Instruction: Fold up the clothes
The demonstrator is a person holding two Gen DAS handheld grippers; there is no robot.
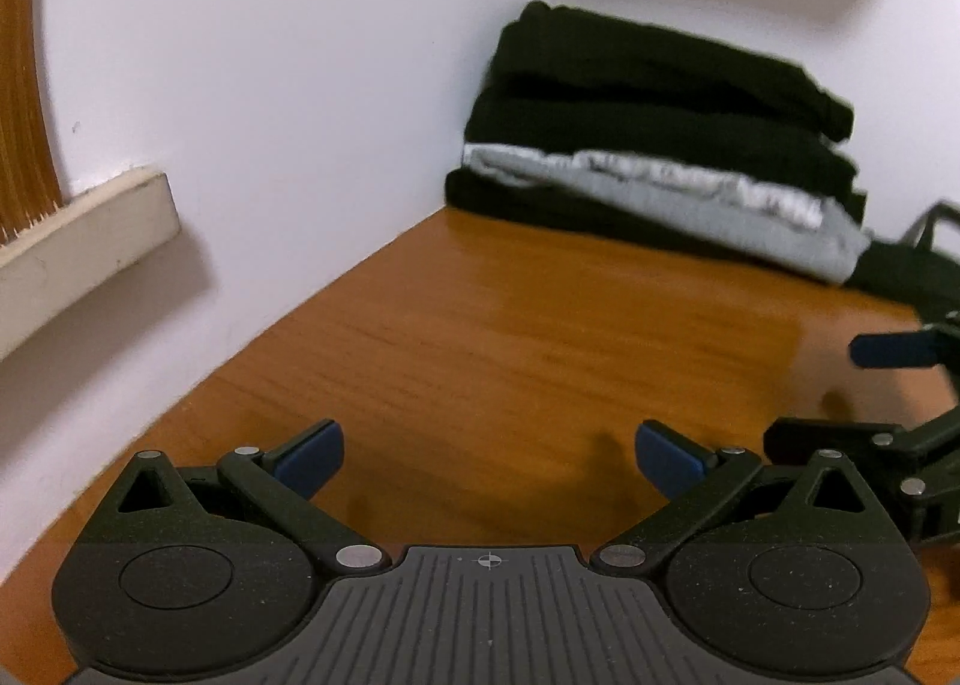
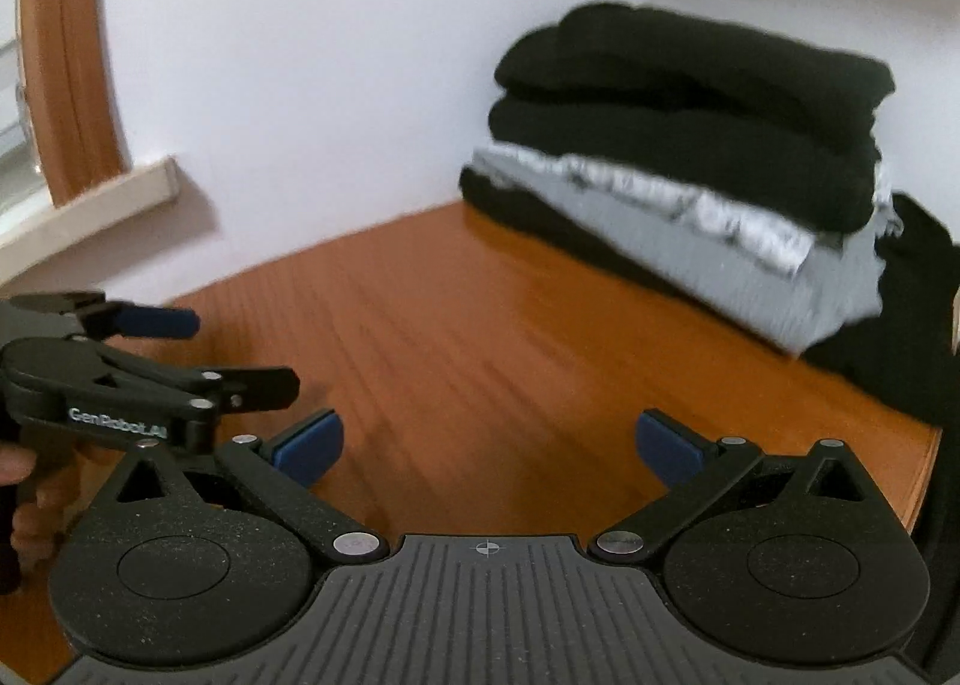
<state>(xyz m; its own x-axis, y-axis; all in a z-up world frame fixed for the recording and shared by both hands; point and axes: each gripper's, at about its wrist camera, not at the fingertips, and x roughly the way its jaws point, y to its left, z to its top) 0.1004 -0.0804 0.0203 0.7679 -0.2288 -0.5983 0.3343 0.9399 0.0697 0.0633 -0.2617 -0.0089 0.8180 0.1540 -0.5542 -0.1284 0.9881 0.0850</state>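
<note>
Stacked folded clothes [image 1: 654, 144] at the far corner of the wooden table [image 1: 510, 337], pushed close against the white wall [image 1: 270, 84]. Four layers counted in that stack: two black garments on top, one grey garment [image 2: 720, 247] beneath them with a paler patterned edge, one more black layer at the very bottom. To the right of the stack, touching it, one loose dark piece [image 2: 912, 313], crumpled rather than squared; shape too blurred to name the kind of garment.

Nearer than the stack, bare wood only. Left gripper [image 1: 489, 460] over that bare wood, blue pads spread wide, nothing between them. Right gripper [image 2: 489, 451] likewise spread wide and holding nothing, just beside the left one and a little closer to the loose dark piece. Two grippers, four blue pads in all. One hand's fingers [image 2: 30, 505] visible on the left gripper's handle.

Judged step: reaching for the next unfolded garment, most likely the loose dark piece. Best done by keeping both sets of pads wide until each sits over a separate edge or corner, then pinching a single layer only. Worth dragging the piece away from the stack onto the bare wood before folding, low and slow, so the neat pile stays undisturbed. Risk: snagging the grey garment's overhanging edge.

Left of the stack, along the wall, one pale ledge [image 1: 90, 247] and one wooden frame [image 2: 66, 54].
</note>
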